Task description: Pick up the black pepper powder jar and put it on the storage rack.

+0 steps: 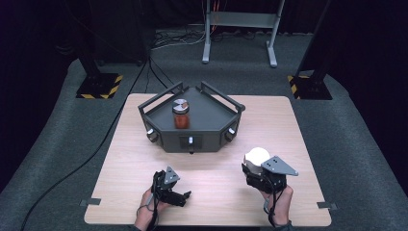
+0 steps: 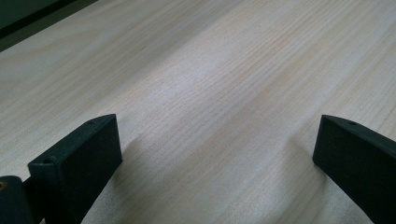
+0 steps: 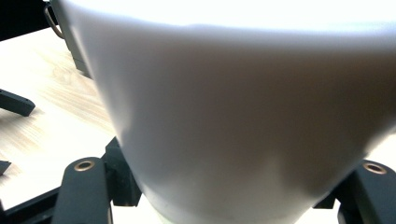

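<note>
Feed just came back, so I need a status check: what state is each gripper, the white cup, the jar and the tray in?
Left gripper: open, nothing between its jaws, low over the table.
Right gripper: shut on the white cup.
White cup: upright, held near the table's front right.
Jar: upright, lid on, standing in the tray.
Tray: on the table, holding the jar.

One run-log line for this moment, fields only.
right tool: shut on white plastic cup | left tool: open, low over wooden table | red jar with silver lid: upright in dark tray
</note>
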`<state>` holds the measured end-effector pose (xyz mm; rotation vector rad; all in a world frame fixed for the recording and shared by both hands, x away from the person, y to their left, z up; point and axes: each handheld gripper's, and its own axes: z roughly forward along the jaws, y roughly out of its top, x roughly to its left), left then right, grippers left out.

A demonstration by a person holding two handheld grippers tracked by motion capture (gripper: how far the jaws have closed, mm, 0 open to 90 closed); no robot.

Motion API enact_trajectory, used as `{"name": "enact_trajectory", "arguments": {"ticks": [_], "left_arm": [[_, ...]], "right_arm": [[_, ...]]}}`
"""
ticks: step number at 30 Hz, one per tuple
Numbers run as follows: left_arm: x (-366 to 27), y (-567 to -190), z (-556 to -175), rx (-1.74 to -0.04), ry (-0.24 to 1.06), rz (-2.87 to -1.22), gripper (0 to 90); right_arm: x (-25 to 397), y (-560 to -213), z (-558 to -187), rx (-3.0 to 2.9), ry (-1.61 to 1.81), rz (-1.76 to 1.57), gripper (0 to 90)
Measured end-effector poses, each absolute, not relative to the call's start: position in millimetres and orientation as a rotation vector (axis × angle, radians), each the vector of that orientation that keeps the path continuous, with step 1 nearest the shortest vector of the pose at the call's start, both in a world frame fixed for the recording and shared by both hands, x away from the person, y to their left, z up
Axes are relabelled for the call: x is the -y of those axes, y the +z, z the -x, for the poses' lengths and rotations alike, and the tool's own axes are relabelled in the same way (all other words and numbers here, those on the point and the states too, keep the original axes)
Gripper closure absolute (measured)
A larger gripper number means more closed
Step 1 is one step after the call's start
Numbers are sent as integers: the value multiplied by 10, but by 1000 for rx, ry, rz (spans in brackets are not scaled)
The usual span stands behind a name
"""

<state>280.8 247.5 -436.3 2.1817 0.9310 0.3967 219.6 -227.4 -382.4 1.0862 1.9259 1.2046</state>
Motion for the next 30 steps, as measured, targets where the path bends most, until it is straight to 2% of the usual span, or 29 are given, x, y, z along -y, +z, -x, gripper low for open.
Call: {"name": "enact_trajectory", "arguments": {"ticks": [30], "left_arm": [[-2475, -4362, -2807, -932, 397, -2182, 8]], "right_arm": [[2171, -3703, -2437, -1980, 1233, -1036, 300]]}}
